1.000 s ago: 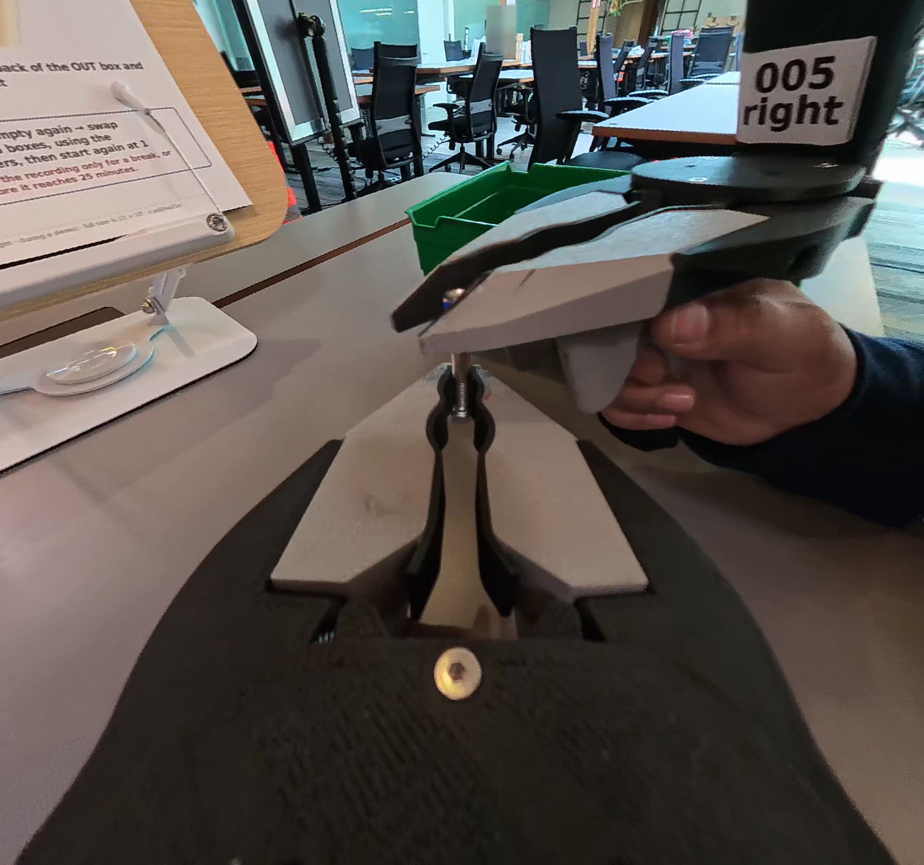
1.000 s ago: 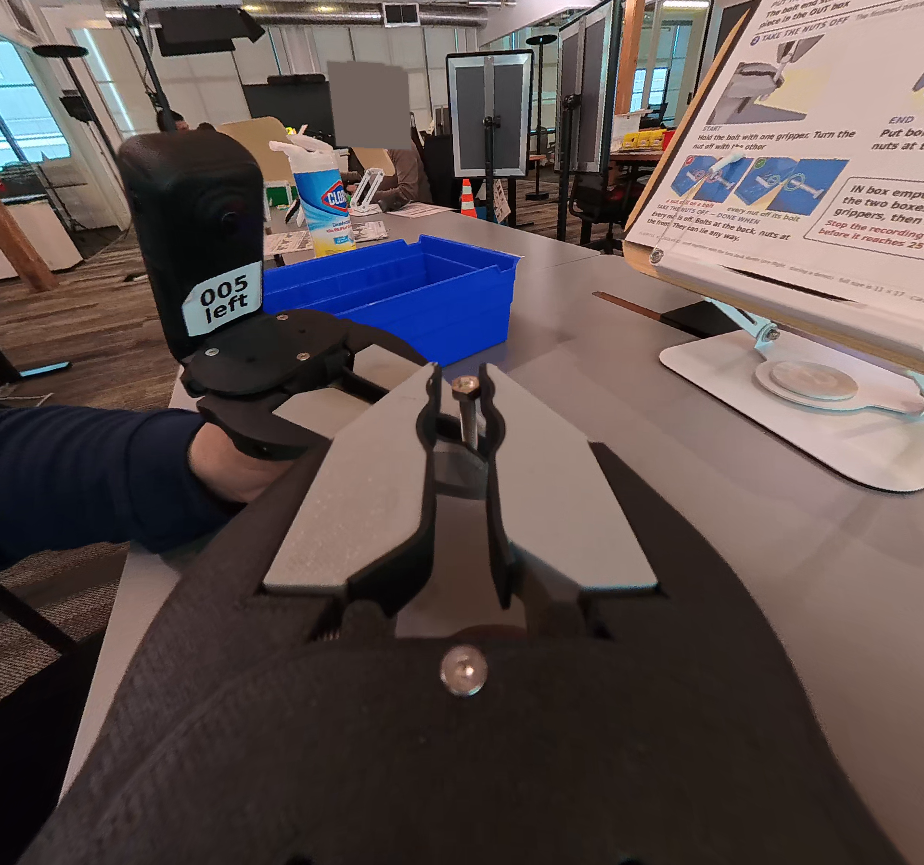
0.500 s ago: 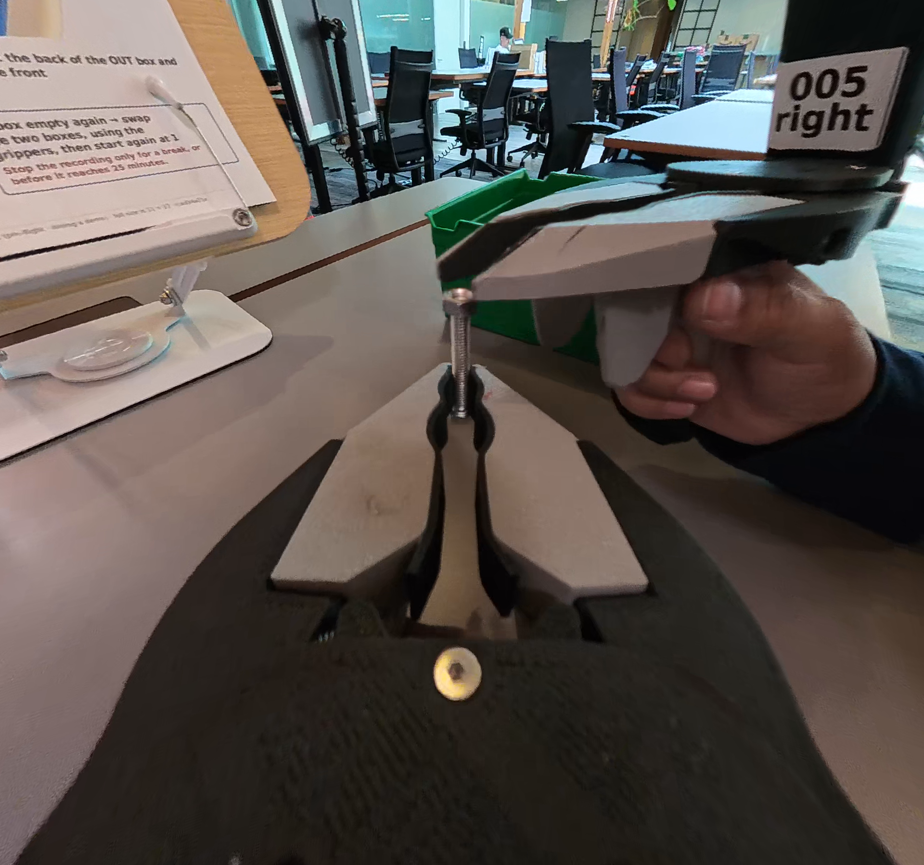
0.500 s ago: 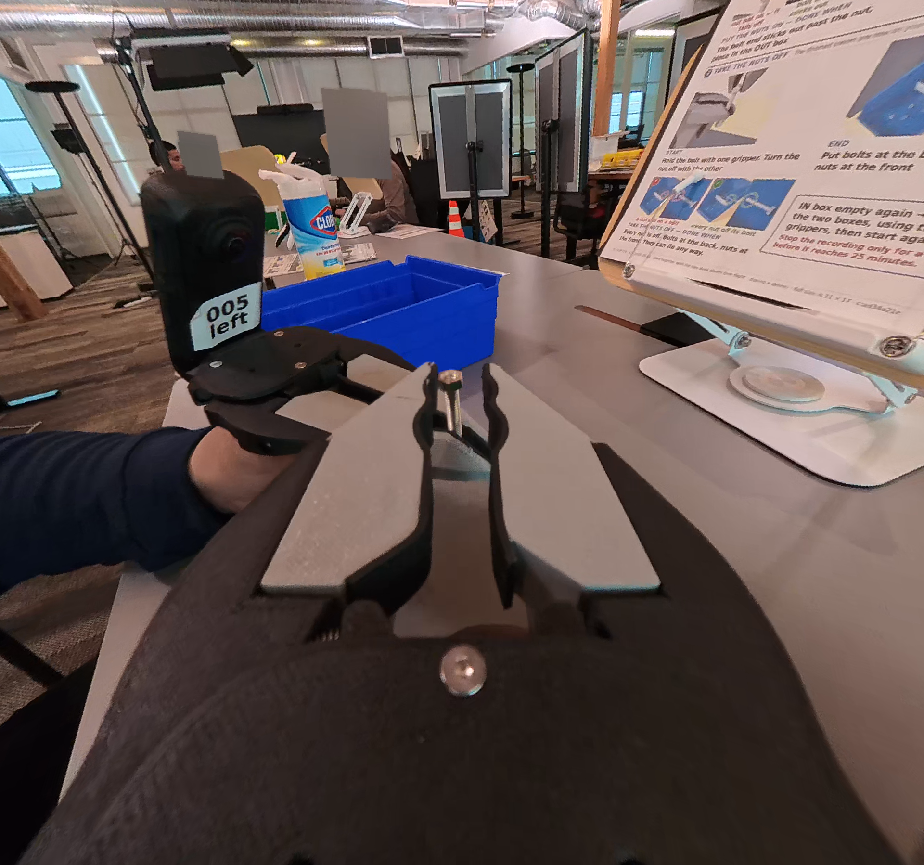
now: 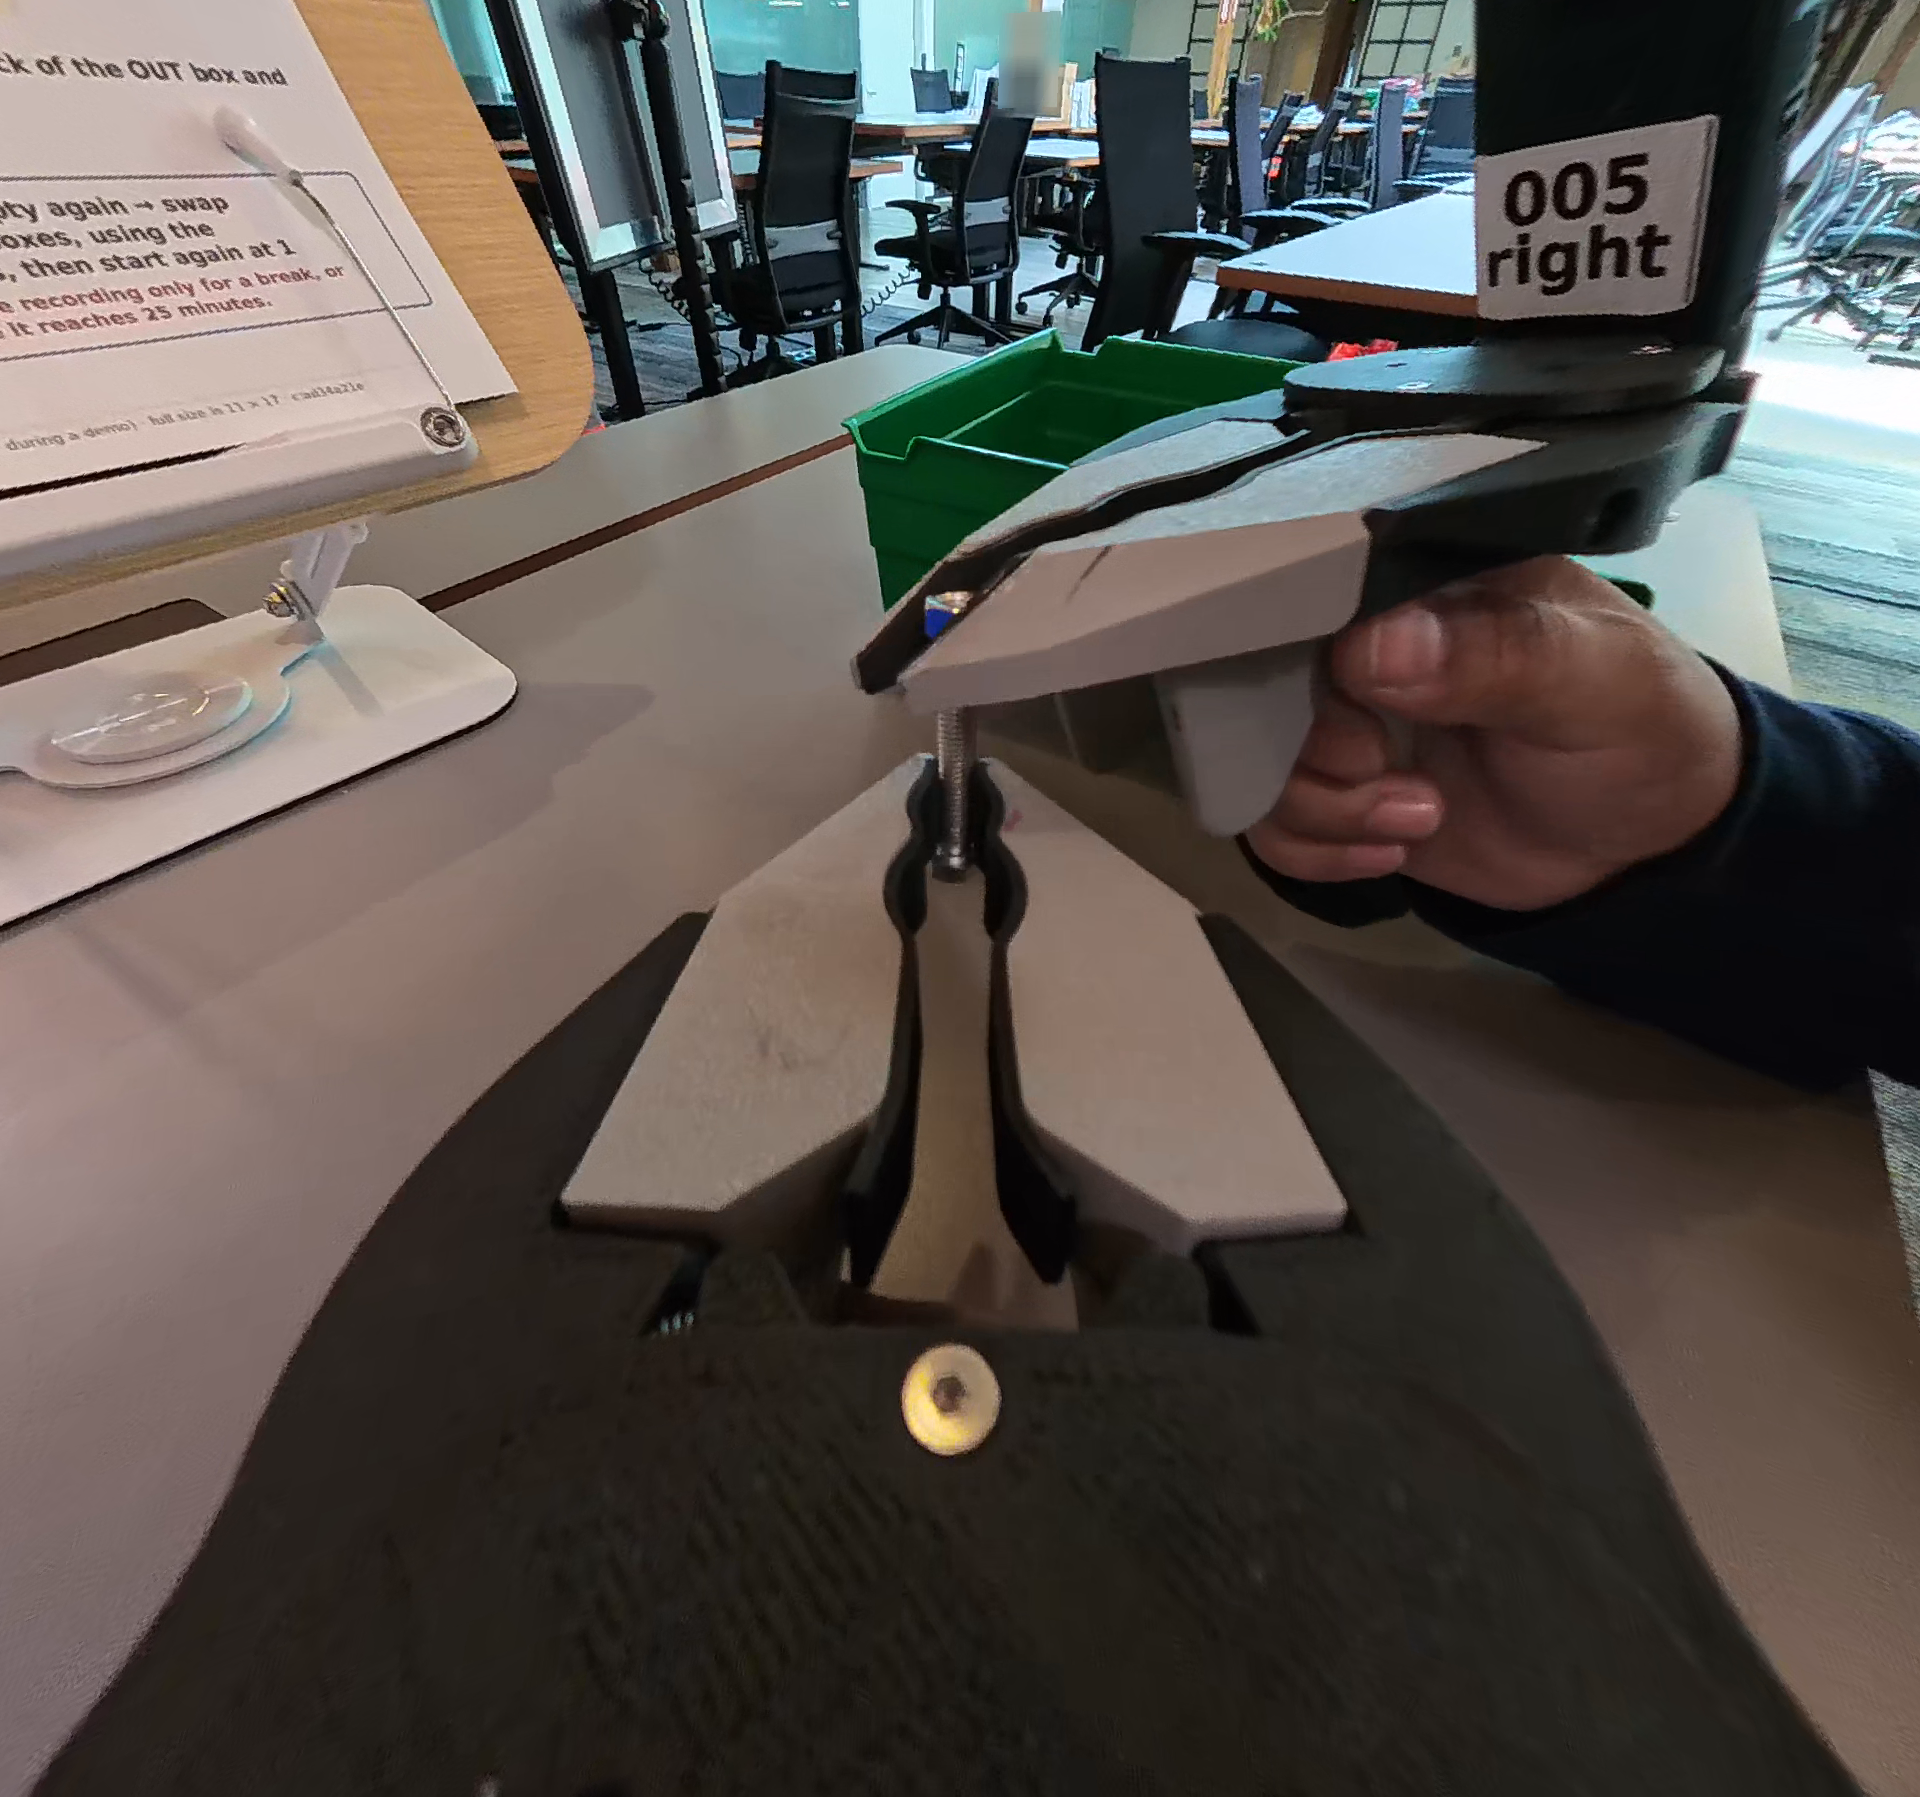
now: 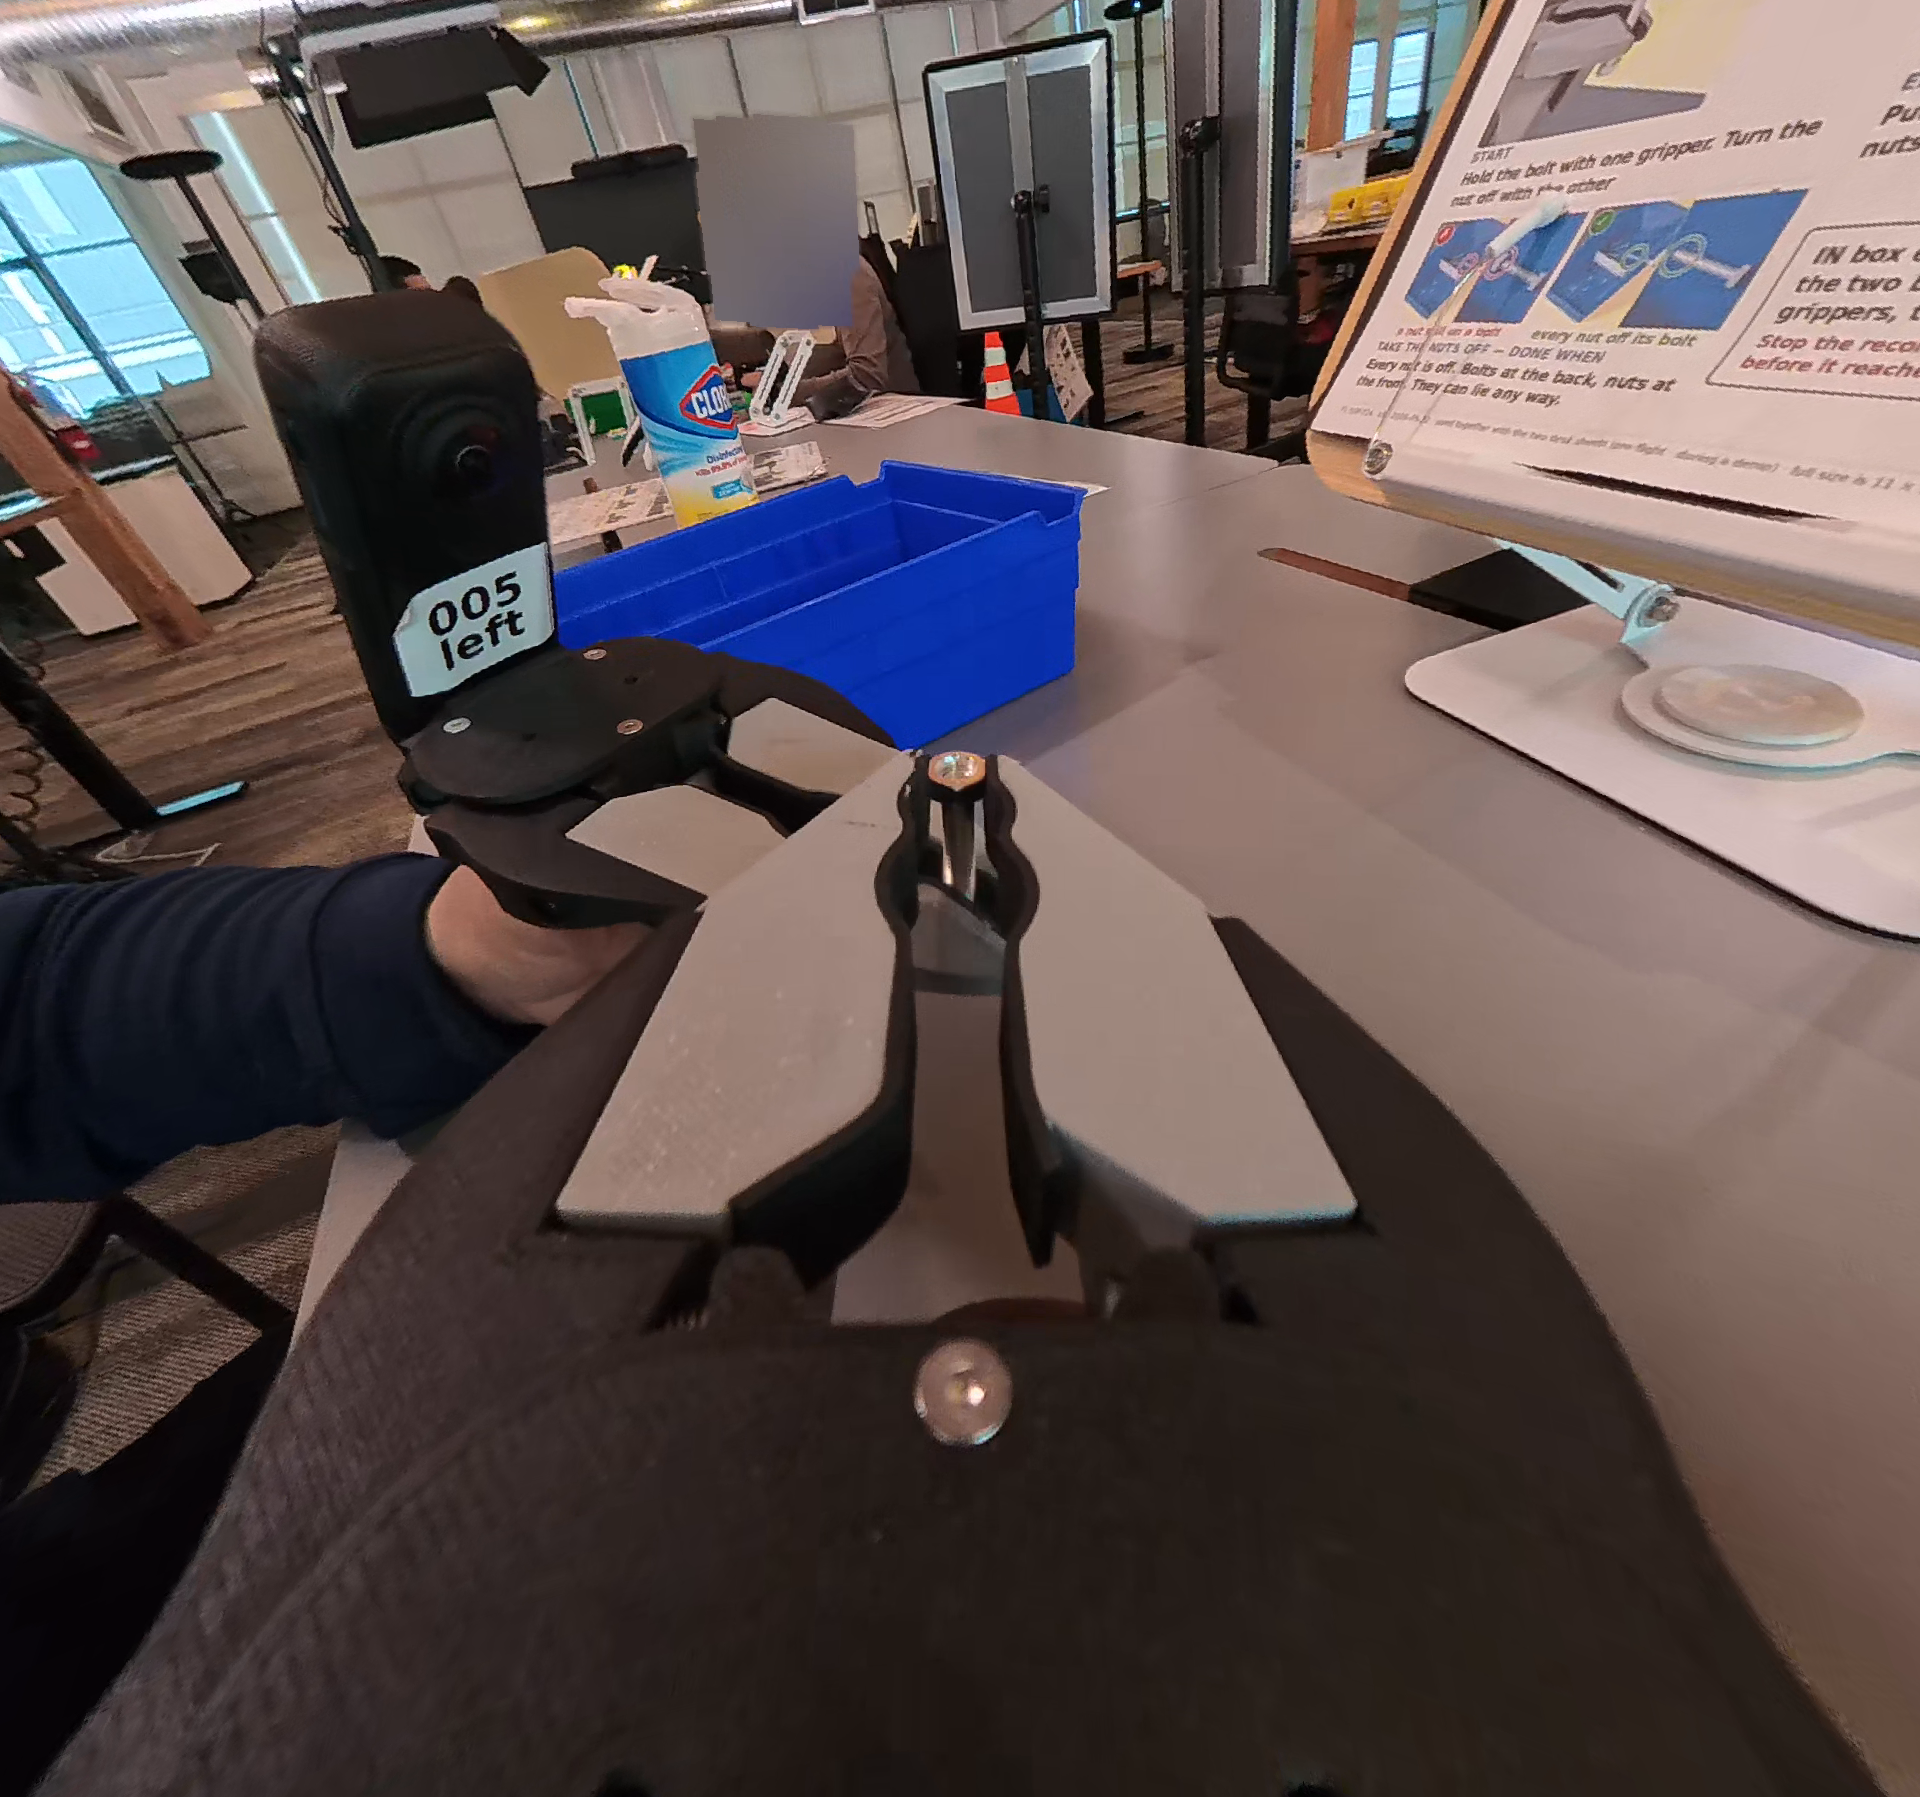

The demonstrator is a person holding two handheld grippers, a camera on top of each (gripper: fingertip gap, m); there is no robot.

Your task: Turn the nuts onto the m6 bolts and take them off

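Grey table in an open office – instruction stand left, green bin right. The left gripper pinches the bolt upright, long axis vertical, while the right gripper clamps the nut on its top end.

left gripper clamps bolt upright; right gripper — pinching nut
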